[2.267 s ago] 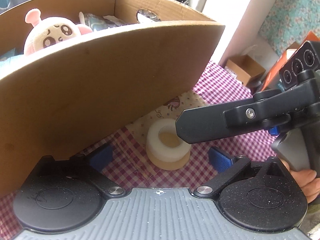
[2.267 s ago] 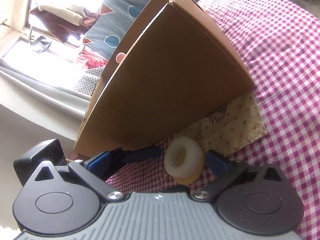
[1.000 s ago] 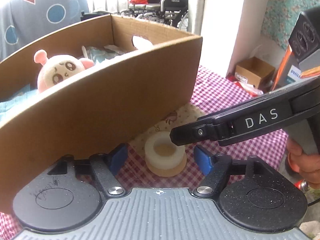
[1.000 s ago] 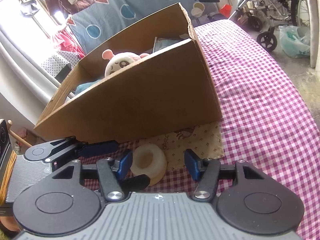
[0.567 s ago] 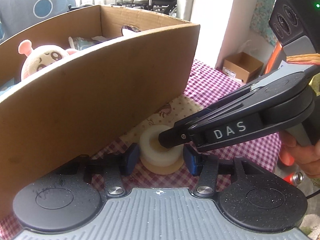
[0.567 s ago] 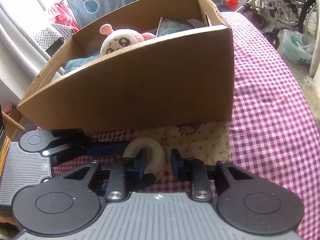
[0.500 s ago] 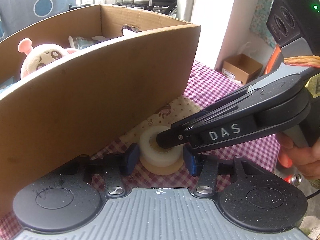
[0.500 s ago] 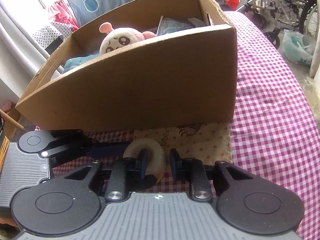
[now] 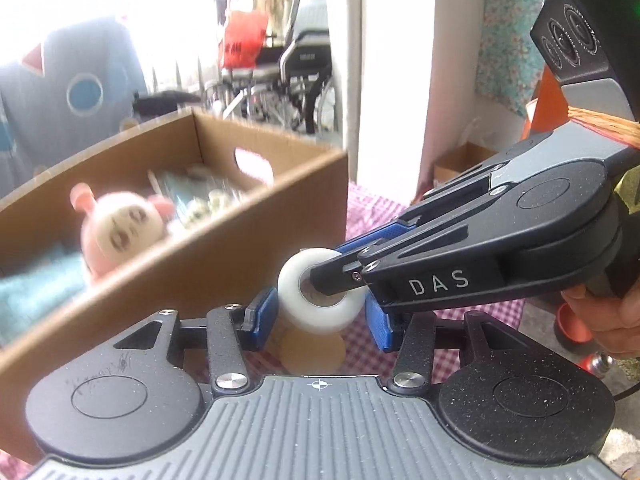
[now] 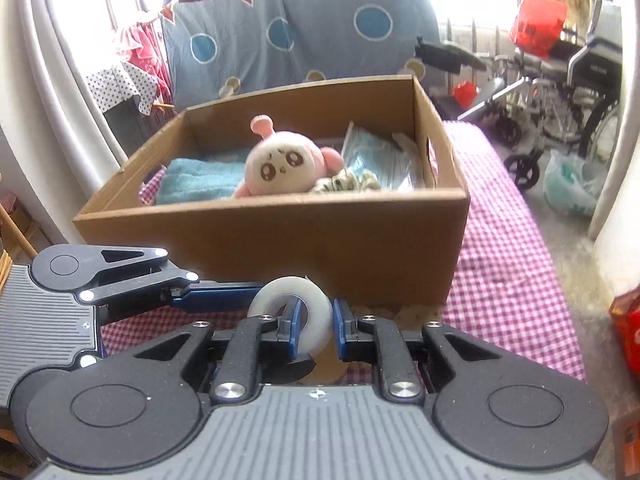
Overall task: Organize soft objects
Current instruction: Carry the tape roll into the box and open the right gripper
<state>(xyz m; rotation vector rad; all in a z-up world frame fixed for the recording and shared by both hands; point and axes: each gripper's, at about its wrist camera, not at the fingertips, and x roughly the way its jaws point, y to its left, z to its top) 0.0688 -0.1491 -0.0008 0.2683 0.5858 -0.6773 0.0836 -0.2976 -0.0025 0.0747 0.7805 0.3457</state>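
A white foam ring [image 9: 296,300] [image 10: 320,320] hangs in the air in front of the cardboard box [image 9: 256,248] [image 10: 320,240]. My right gripper [image 10: 316,324] is shut on the ring's wall, one finger through its hole. My left gripper [image 9: 318,316] has its blue pads against the ring's two sides, shut on it. The box holds a pink and white plush [image 10: 284,164], a teal towel [image 10: 200,180] and packets [image 10: 380,160].
The box stands on a pink checked tablecloth [image 10: 504,280]. A beige patterned cloth [image 10: 416,314] lies under the box's near edge. Wheelchairs [image 10: 568,80] stand beyond the table at the right. A blue blanket [image 10: 300,28] hangs behind the box.
Both grippers closed on the foam ring and lifted it off the table. The views rose, so the inside of the box now shows.
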